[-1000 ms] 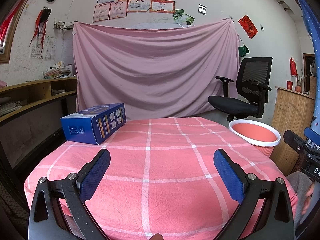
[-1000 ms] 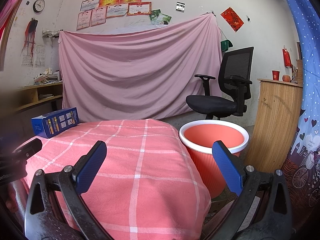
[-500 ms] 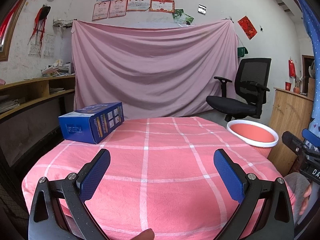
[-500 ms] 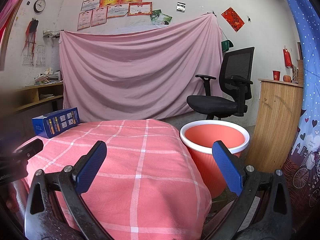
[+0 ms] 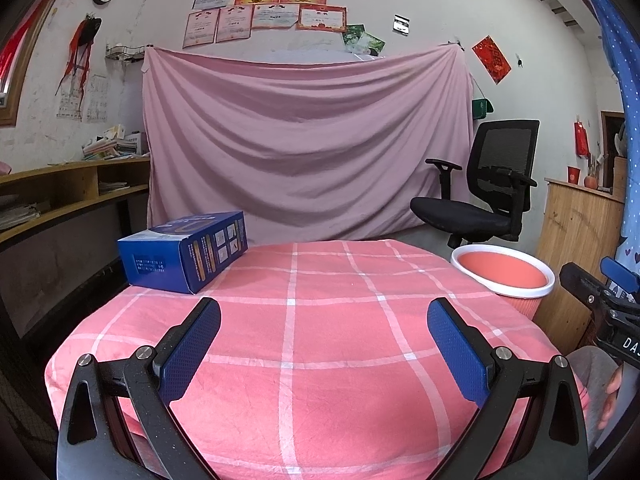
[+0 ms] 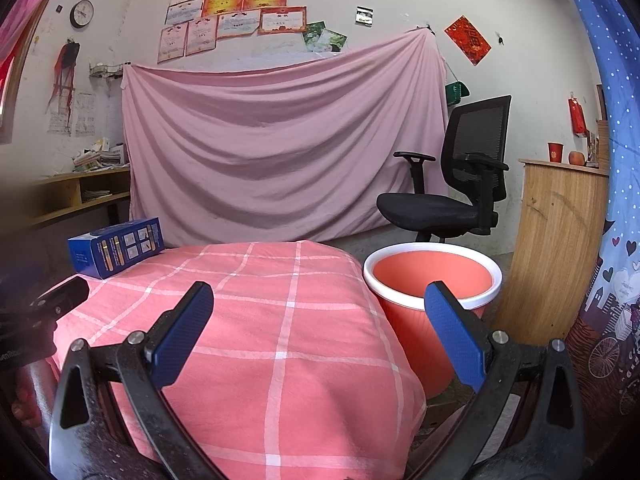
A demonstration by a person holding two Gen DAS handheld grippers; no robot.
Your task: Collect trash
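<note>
Both my left tongs (image 5: 324, 334) and right tongs (image 6: 318, 320) gape empty; blue box (image 5: 184, 256) sits across the counter (image 5: 320, 360) from the bin (image 6: 432, 276), needing carry-over.

Left gripper (image 5: 324, 344) slightly lower, nearer the blue box (image 5: 184, 257).

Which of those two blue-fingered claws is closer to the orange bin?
The right gripper: the bin sits just behind its right finger, while the left gripper faces the blue box.
</note>
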